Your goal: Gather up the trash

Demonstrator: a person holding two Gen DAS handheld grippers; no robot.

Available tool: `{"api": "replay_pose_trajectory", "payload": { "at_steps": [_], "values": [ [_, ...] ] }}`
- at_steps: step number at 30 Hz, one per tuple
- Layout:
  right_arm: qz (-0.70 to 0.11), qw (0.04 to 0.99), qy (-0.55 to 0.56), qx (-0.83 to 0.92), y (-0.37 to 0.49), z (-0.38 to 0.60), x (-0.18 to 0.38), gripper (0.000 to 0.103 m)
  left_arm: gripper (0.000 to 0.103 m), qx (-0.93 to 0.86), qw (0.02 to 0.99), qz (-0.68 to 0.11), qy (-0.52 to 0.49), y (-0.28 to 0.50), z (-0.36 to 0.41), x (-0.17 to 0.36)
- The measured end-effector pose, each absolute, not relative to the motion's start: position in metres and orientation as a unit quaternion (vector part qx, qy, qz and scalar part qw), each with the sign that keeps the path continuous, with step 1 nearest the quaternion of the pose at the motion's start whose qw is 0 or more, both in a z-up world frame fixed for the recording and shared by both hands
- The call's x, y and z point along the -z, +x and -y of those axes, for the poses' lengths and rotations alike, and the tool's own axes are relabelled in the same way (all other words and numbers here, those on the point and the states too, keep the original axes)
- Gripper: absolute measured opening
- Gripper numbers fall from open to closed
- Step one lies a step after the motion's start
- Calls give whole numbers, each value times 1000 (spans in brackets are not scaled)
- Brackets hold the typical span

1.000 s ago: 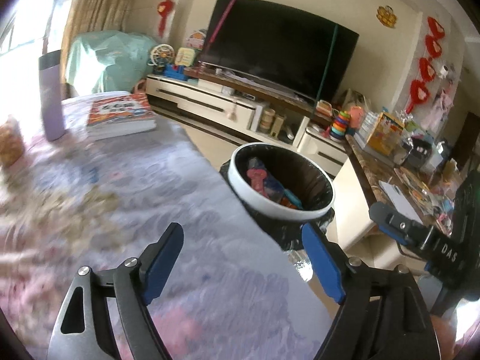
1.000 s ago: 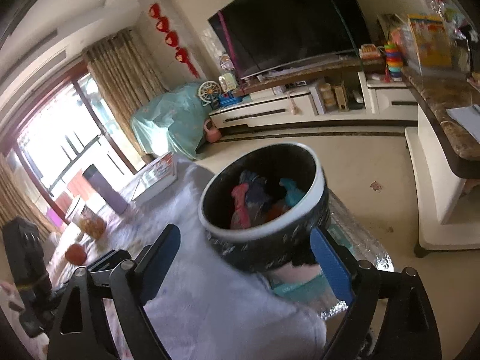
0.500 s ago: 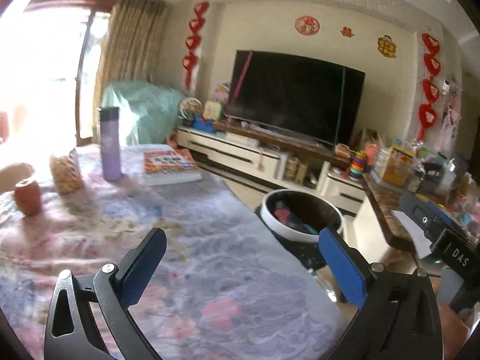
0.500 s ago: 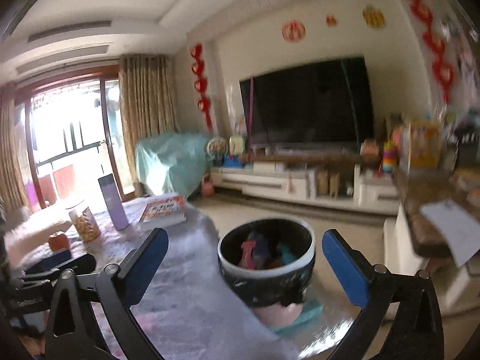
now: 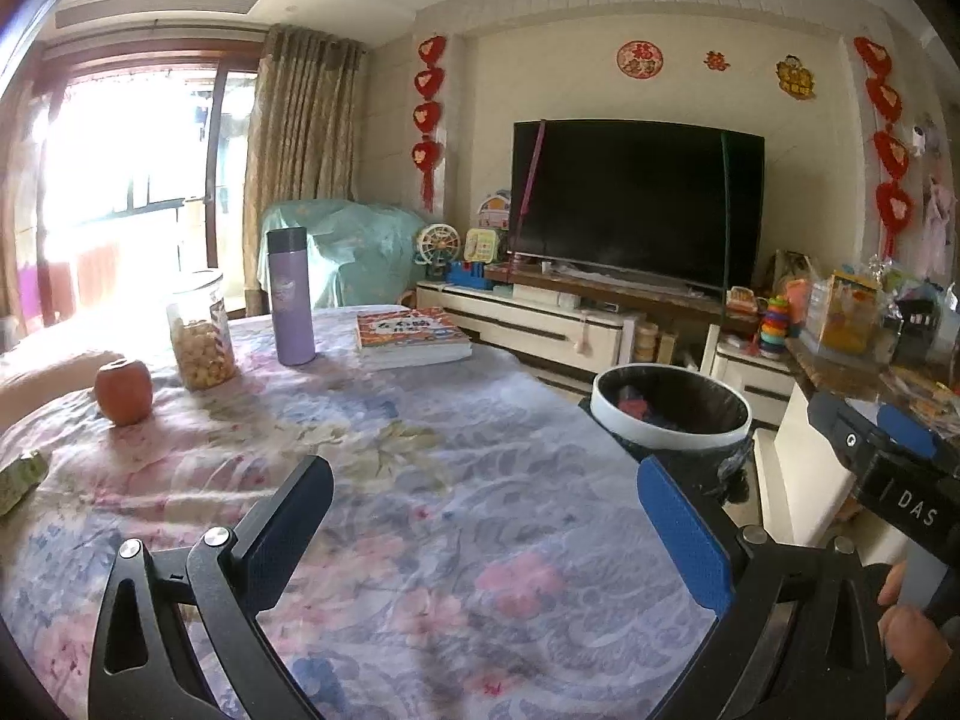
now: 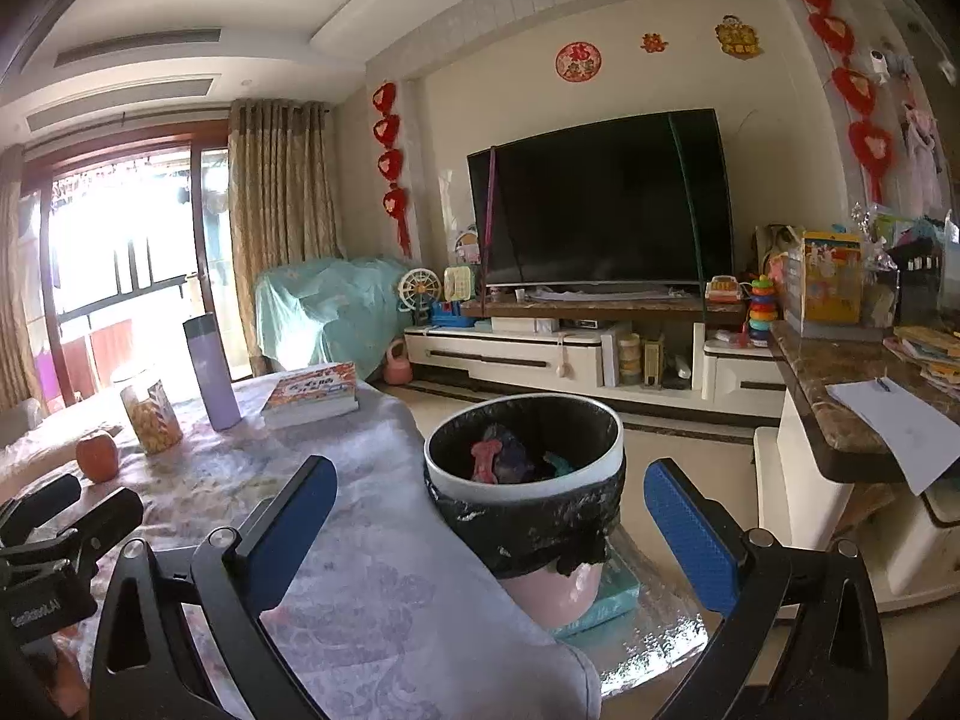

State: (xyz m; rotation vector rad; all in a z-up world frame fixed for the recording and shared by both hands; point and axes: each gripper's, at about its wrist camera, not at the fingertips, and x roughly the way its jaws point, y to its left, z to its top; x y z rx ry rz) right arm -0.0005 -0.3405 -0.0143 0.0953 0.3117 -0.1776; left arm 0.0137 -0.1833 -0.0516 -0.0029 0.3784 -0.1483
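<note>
In the left wrist view, one apple point(image 5: 123, 391), one jar point(image 5: 200, 330), one purple bottle point(image 5: 290, 296) and one book point(image 5: 410, 336) are seen at left, one trash bin point(image 5: 671, 414) at centre right, while the left gripper point(image 5: 483, 534) and right gripper point(image 6: 489, 531) are held wide open, empty

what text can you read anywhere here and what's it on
"DAS": on the right gripper, seen from the left wrist.
Small print on the left gripper, seen from the right wrist: too blurred to read.
Book cover title: too blurred.
Red wall decals: characters too small.
Purple flask logo: unreadable.
</note>
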Motion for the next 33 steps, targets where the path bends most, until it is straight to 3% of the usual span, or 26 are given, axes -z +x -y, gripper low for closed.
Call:
{"api": "replay_pose_trajectory", "payload": {
  "at_steps": [33],
  "values": [
    [-159,982,40,89,-5,340,23,103,102,57,983,-176,12,20,179,60]
  ]
}}
